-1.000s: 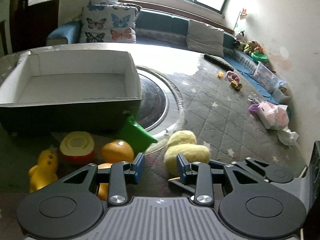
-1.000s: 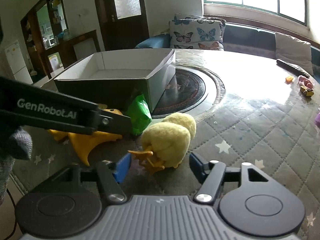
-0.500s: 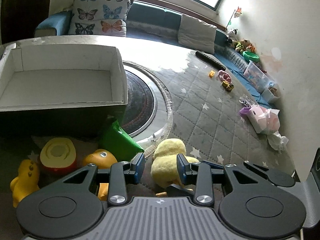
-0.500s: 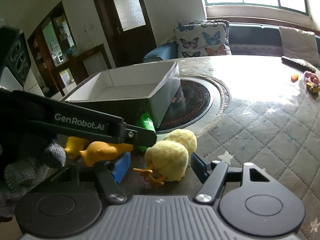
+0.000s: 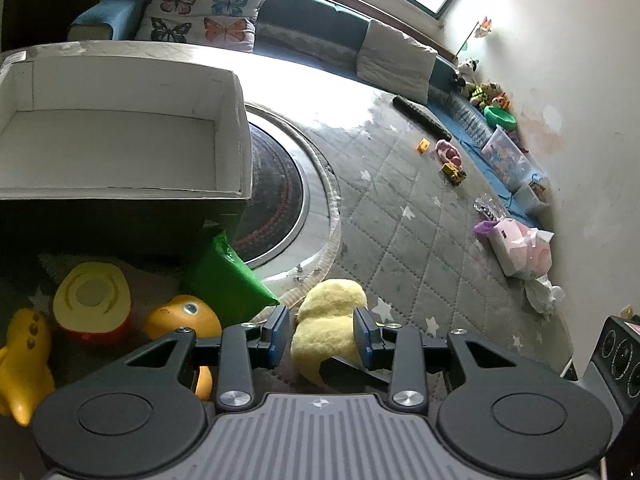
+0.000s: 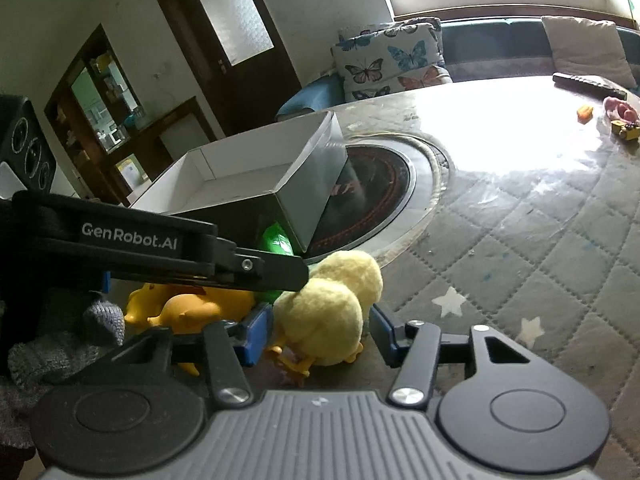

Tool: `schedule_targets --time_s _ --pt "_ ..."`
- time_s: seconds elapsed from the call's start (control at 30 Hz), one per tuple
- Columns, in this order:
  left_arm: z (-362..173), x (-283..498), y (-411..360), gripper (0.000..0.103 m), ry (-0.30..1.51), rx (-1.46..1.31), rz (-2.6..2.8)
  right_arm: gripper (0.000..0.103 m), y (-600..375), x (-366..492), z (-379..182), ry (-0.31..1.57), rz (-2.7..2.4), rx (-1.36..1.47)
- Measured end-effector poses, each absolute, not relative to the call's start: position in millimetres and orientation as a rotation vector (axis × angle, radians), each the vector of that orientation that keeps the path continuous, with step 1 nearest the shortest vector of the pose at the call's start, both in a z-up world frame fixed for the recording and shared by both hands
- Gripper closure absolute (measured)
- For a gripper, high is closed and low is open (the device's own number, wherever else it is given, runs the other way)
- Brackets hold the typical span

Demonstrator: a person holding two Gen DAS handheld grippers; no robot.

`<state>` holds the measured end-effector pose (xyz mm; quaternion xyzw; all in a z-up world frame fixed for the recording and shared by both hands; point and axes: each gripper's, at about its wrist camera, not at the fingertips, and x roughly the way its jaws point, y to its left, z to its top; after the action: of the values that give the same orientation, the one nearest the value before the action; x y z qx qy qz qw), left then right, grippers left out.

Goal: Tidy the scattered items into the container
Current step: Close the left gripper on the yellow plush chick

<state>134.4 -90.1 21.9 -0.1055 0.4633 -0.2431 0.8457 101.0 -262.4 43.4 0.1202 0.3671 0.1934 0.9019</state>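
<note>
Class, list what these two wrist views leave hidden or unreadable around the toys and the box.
- Left wrist: orange toy, lower part behind the left gripper.
- Right wrist: green packet, mostly behind that gripper's finger.
- Right wrist: chick, whether the closing right gripper touches it.
- Box: near wall in shadow.

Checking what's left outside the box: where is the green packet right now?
In the left wrist view the green packet leans against the near corner of the open box, between the orange toy and the yellow plush chick.

I see a fuzzy yellow plush chick on the table's quilted grey cloth. The cardboard box looks matt white inside, and the rubber ducks are smooth and glossy.
</note>
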Motion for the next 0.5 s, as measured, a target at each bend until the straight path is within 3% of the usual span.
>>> schedule_targets --time_s 0.5 --pt "7.9 154.4 -106.9 0.063 1.040 -0.209 -0.530 0.059 -253.0 97.2 40.8 0.737 0.410 0.181"
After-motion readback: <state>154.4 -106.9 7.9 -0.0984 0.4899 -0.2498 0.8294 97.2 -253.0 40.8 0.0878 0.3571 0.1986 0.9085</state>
